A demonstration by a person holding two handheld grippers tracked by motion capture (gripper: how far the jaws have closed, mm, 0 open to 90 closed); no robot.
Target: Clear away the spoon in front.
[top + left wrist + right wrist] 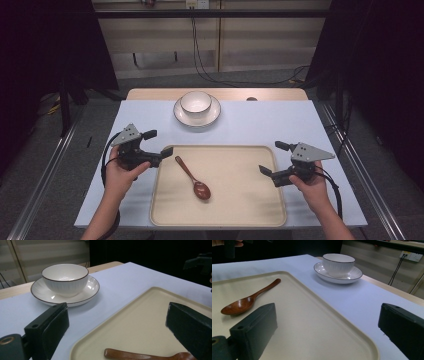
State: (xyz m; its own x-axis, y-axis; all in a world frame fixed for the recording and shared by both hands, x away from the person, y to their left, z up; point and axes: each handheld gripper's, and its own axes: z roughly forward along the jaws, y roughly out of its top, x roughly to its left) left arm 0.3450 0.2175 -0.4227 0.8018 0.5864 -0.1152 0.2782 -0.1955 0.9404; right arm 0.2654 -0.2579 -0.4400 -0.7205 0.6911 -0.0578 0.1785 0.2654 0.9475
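Note:
A dark brown wooden spoon (192, 178) lies on a beige tray (240, 190), bowl end toward the front. My left gripper (159, 143) hovers at the tray's left rim, open, with nothing between its jaws; the spoon handle (140, 356) lies just ahead of it. At the tray's right rim my right gripper (271, 158) is open and holds nothing. From the right gripper view the spoon (247, 301) rests apart to the left on the tray (312, 322).
A white bowl (195, 102) stands on a white saucer (213, 116) behind the tray, on the pale blue table cover (270, 125). The bowl (65, 277) looks empty. A wooden table edge (150, 94) runs along the back, with cables on the floor beyond.

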